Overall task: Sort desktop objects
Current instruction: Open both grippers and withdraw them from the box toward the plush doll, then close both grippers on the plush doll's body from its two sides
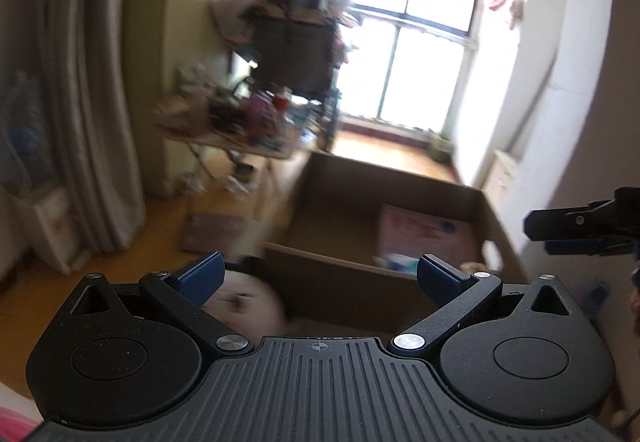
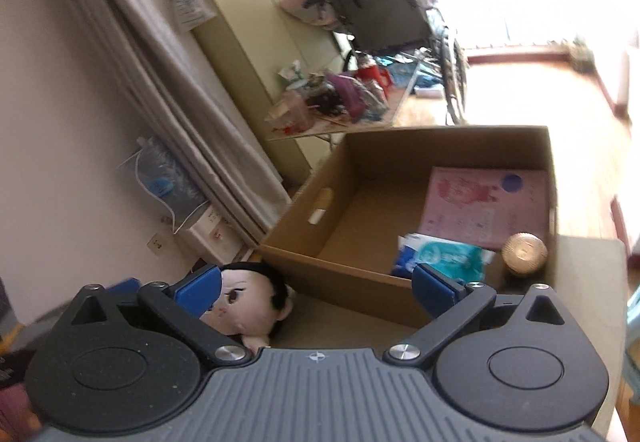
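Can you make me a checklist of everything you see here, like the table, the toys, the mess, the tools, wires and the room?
Surface: tan tabletop carrying a cardboard box.
Job's things: pink book, teal packet and gold round lid in the box; doll lying outside, against its near wall.
Clutter: crowded folding table behind.
Tools: left tool open, empty; right tool open, empty.
Cables: nothing seen.
Surroundings: curtain, wheelchair, bright window, wooden floor.
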Tool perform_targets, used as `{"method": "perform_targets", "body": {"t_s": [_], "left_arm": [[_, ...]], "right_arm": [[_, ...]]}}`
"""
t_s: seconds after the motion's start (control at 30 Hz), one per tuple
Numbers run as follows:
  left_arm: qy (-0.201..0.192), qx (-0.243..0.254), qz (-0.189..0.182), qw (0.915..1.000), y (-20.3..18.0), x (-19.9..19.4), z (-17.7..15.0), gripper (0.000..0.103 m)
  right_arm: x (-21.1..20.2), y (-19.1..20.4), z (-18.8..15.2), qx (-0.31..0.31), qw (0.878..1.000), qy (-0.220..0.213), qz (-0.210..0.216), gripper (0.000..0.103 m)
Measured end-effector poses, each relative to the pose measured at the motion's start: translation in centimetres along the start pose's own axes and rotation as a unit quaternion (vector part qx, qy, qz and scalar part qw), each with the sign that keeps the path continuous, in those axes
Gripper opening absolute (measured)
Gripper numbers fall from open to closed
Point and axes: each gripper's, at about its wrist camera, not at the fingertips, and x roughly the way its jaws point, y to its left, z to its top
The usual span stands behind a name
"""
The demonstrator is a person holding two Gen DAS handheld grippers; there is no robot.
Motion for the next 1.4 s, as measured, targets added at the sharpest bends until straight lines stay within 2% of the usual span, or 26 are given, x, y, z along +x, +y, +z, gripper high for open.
{"method": "perform_targets", "body": {"t_s": [0.13, 0.3, 0.4, 0.5, 0.73, 0.87, 1.07, 1.13, 1.4], "left_arm": [[-0.029, 0.002, 0.046, 0.9985, 4.0, -2.5, 0.2, 0.103], [0.0, -0.026, 0.075, 0.9968, 8.3, -1.7, -0.8, 0.103], [0.038, -0.052, 0.043, 0.997, 9.2, 0.7, -2.1, 0.103], [0.084, -0.081, 0.002, 0.9932, 10.1, 3.4, -3.8, 0.103], [0.162, -0.083, -0.041, 0.9825, 10.8, 8.5, -6.9, 0.103], [0.176, -0.085, -0.059, 0.9789, 11.2, 9.7, -7.7, 0.103], [0.197, -0.086, -0.086, 0.9729, 11.0, 11.0, -8.7, 0.103], [0.205, -0.08, -0.09, 0.9713, 10.7, 11.3, -8.8, 0.103], [0.21, -0.059, -0.082, 0.9726, 9.6, 10.8, -9.1, 0.103]], "right_arm": [[1.4, 2.2, -0.5, -0.006, 1.0, -0.006, 0.02, 0.103], [4.6, 3.3, -1.6, 0.01, 0.998, 0.024, 0.059, 0.103], [7.6, 3.3, -2.6, 0.038, 0.994, 0.066, 0.077, 0.103], [10.9, 3.3, -3.8, 0.064, 0.989, 0.108, 0.08, 0.103], [17.9, 4.0, -5.9, 0.09, 0.978, 0.175, 0.07, 0.101], [21.6, 3.9, -6.9, 0.116, 0.966, 0.221, 0.074, 0.097], [25.1, 3.7, -8.2, 0.146, 0.949, 0.264, 0.09, 0.091], [25.4, 3.7, -8.4, 0.158, 0.942, 0.276, 0.107, 0.091], [24.3, 3.5, -8.6, 0.154, 0.936, 0.292, 0.122, 0.091]]}}
